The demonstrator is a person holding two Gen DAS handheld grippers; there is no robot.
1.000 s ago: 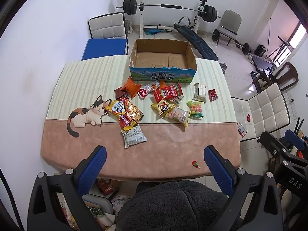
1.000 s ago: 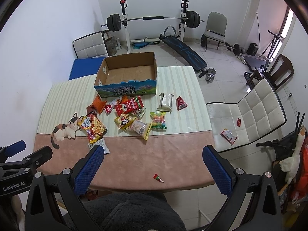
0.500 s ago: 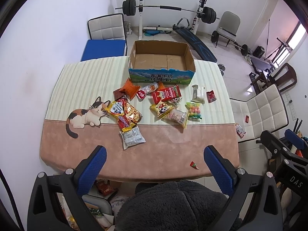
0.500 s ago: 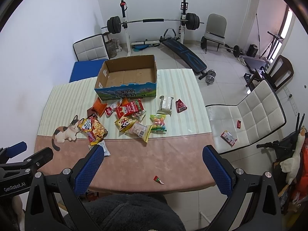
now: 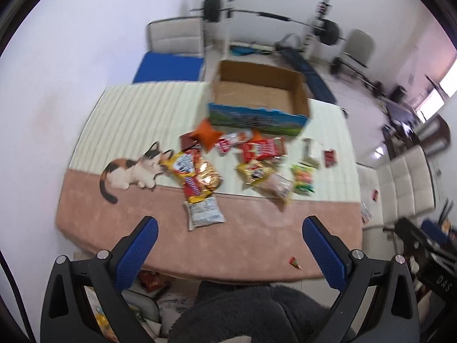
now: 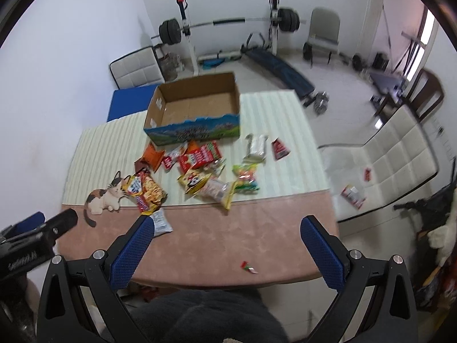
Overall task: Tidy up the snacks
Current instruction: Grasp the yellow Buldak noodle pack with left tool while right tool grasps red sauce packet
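Several snack packets lie scattered mid-table: a yellow chip bag (image 5: 197,173), a white packet (image 5: 204,213), a red packet (image 5: 264,148), an orange pouch (image 5: 207,135) and a colourful candy bag (image 6: 245,177). Behind them stands an empty cardboard box (image 5: 258,97) with a blue printed front (image 6: 197,133). A small red wrapper (image 6: 248,267) lies near the table's front edge. My left gripper (image 5: 228,250) and right gripper (image 6: 225,250) both hover open above the near edge, holding nothing. The left gripper's body (image 6: 34,241) shows at the right wrist view's left side.
The table (image 5: 257,237) has a pink and striped cloth with a cat picture (image 5: 131,171). White chairs (image 6: 380,165) stand to the right, one with wrappers on its seat. A barbell rack (image 6: 228,24) and bench stand behind. A dark fuzzy garment (image 5: 251,314) fills the bottom.
Both grippers have moved forward and lower toward the table, so the snacks and box look larger; the left view has swung slightly. Nothing on the table has moved.
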